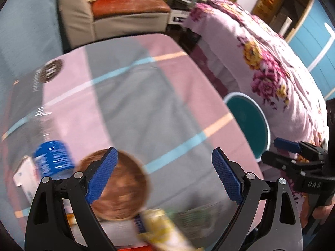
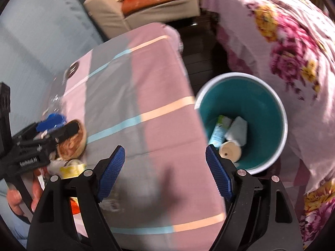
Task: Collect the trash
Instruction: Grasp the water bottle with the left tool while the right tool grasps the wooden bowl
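Pink-and-grey checked cloth (image 1: 146, 96) covers the table in both wrist views.

Left gripper (image 1: 165, 173): jaws wide apart, nothing between the blue pads, touching nothing. Directly under it, lower left of its frame, lies a round brown bowl (image 1: 117, 186), blurred. Below the bowl a yellow-and-white wrapper (image 1: 159, 228) runs diagonally toward the lower right. A clear bottle with a blue label (image 1: 52, 156) lies left of the bowl, long axis running up the frame toward a dark box (image 1: 27, 87).

Right gripper (image 2: 165, 173): jaws wide apart, holding nothing, poised over the cloth near the table's right edge.

Beyond that edge, right of centre, a teal bin (image 2: 280, 108) stands upright on the floor, mouth up. Inside it lie a pale green tube (image 2: 219, 129), a white crumpled piece (image 2: 236, 129) and a beige roll (image 2: 230, 152).

Floral blanket (image 2: 293, 41) fills the right; a sofa (image 1: 125, 14) sits at top.
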`<state>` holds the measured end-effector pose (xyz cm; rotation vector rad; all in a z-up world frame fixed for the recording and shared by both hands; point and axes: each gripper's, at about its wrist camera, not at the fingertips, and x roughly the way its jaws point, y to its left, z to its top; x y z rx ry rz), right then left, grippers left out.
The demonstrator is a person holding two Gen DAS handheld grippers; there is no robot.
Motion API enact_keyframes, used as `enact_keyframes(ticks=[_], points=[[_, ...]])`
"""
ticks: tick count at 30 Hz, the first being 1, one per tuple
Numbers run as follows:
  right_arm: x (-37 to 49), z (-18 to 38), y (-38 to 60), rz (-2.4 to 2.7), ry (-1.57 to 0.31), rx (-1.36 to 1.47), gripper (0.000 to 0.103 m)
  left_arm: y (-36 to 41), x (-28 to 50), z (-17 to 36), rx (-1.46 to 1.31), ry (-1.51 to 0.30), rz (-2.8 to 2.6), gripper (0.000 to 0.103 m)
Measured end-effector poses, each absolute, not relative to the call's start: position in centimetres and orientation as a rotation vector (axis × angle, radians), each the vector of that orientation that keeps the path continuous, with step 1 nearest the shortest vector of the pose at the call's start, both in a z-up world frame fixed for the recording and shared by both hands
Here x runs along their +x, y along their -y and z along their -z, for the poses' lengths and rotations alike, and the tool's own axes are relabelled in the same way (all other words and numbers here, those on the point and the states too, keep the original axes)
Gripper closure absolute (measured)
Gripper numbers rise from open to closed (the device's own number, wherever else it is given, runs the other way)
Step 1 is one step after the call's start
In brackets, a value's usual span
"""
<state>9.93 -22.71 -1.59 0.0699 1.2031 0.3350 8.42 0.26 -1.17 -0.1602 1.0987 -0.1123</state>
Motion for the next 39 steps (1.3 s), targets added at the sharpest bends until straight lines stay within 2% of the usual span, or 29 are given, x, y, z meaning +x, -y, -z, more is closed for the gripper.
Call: enact_keyframes(ticks=[13,16,18,24,25,28,29,34,39], points=[[10.7,4.5,10.0,-0.527,-1.334,-0.007,0.029,-14.6,4.8,2.6,-0.352,-1.069,-0.095,0.011],[10.9,5.5,7.8,-0.553,-1.368,-0.012,0.037,-16.3,4.5,3.4,-0.373,-1.077,-0.108,0.011],[11.0,6.1,6.6,-0.561,-1.383,-0.024,0.038,-17.1,4.5,3.8,-0.385,-1.082,-0.114,0.011],[11.2,8.2,4.2,-0.576,-1.429,-0.036,0.049,-18.1,5.3,4.6,-0.405,-1.101,-0.119,0.011],[11.3,8.5,4.0,-0.579,-1.435,-0.033,0.053,-18.0,5.5,4.7,-0.400,-1.104,-0.117,0.011],[11.3,9.4,3.4,-0.585,-1.448,-0.037,0.084,-17.8,6.3,5.1,-0.394,-1.116,-0.111,0.011],[11.4,9.3,3.3,-0.581,-1.435,-0.048,0.088,-17.7,6.7,5.2,-0.392,-1.123,-0.109,0.011],[12.0,8.0,4.5,-0.573,-1.375,-0.035,0.097,-16.7,8.0,6.1,-0.370,-1.144,-0.093,0.011],[13.1,6.2,7.0,-0.502,-1.301,-0.042,0.097,-14.9,9.1,6.7,-0.306,-1.164,-0.080,0.012]])
